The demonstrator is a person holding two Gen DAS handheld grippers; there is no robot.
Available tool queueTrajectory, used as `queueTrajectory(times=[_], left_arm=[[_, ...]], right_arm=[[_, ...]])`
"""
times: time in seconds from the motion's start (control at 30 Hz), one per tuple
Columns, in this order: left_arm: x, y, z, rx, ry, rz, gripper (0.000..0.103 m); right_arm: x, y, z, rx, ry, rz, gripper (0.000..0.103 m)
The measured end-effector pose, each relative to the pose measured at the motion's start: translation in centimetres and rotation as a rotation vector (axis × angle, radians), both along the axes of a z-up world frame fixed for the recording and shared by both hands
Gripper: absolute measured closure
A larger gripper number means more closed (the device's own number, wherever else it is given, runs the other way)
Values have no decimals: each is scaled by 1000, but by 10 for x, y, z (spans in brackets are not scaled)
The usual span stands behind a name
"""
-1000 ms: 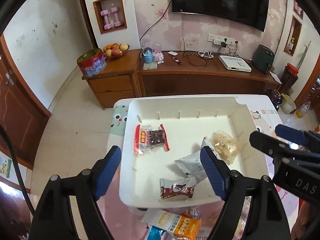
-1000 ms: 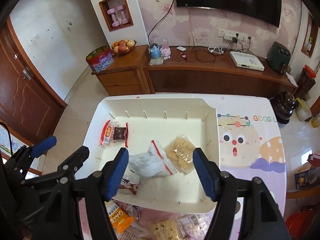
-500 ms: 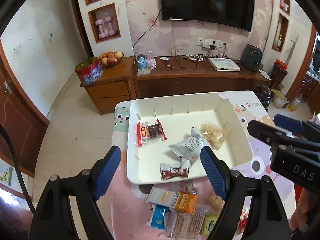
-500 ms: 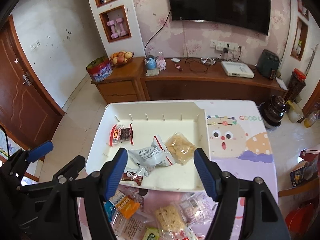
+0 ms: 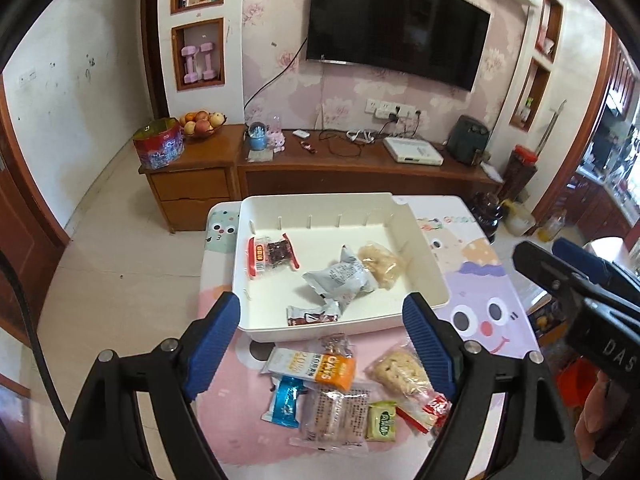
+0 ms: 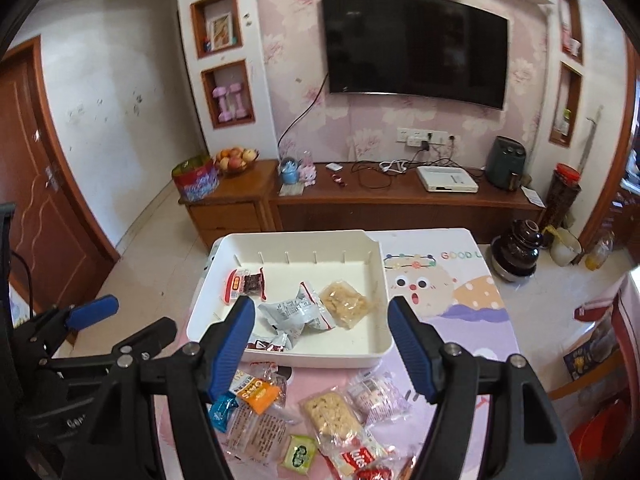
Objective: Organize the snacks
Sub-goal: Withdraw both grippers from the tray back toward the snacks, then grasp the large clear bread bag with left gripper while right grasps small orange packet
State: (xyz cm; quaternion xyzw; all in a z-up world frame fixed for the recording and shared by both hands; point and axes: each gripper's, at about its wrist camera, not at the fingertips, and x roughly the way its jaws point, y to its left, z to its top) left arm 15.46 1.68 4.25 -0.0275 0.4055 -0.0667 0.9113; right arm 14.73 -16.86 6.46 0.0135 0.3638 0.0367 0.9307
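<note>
Snacks split between two spots: four packets already inside the white bin point(image 5: 424, 268), namely a red-edged packet point(image 5: 269, 257), a grey pouch point(image 5: 340, 280), a clear bag of pale pieces point(image 5: 380, 264) and a brown wrapper point(image 5: 312, 314) by the bin's near wall; the rest heaped on the cartoon tablecloth point(image 6: 460, 304) just in front of that wall. Left gripper point(image 5: 320, 344) spread wide and empty, raised above the bin's near edge. Right gripper point(image 6: 320, 340) likewise gaping, nothing held, over the same edge.

Likely next: fetch one from the heap. Best to choose a top-lying piece, such as the orange oat bar point(image 6: 256, 392) or the rice cracker bar point(image 6: 332, 412), rather than the clear wrapped biscuit point(image 5: 336, 412) partly buried beneath. Come down with jaws across the short width, pinch the body and not the slippery seal, lift clear of neighbours, then release over bare bin floor, away from the grey pouch.

Compared with a second ago: both cameras farther back and higher, bin smaller in view, heap before the bin now fully visible. Bin contents unchanged in place. Jaws as wide as before.
</note>
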Motion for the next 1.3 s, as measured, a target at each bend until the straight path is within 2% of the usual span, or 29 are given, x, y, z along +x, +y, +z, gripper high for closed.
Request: queueTrajectory(times=[0.2,0.3,0.37,0.53,0.8,0.97,1.1,1.3], left_arm=[[-30,1,-5,-24,-42,-76,20],[-44,-3,-16,-17,-27,-121,20],[-49,-5,-23,-19,-2,-134,18],[-60,-6,-54,-8,77,-142,16],[-77,-3,-104,77,189,-151,16],[-72,0,-136,60,277,-104,16],[-66,-1,-158,43,328,-63,16],[-52,-14,-188,76,386,-64,16]], right_arm=[[-34,-36,-8,105,31,-87,34],[-49,-48,-20,71,67,-124,34],[-62,-57,-31,32,90,-146,34],[-83,-79,-59,17,163,-193,34],[-107,-107,-92,4,235,-240,34],[-110,-118,-122,54,309,-256,34],[-107,-121,-148,50,365,-256,34],[-98,-126,-190,56,443,-244,34]])
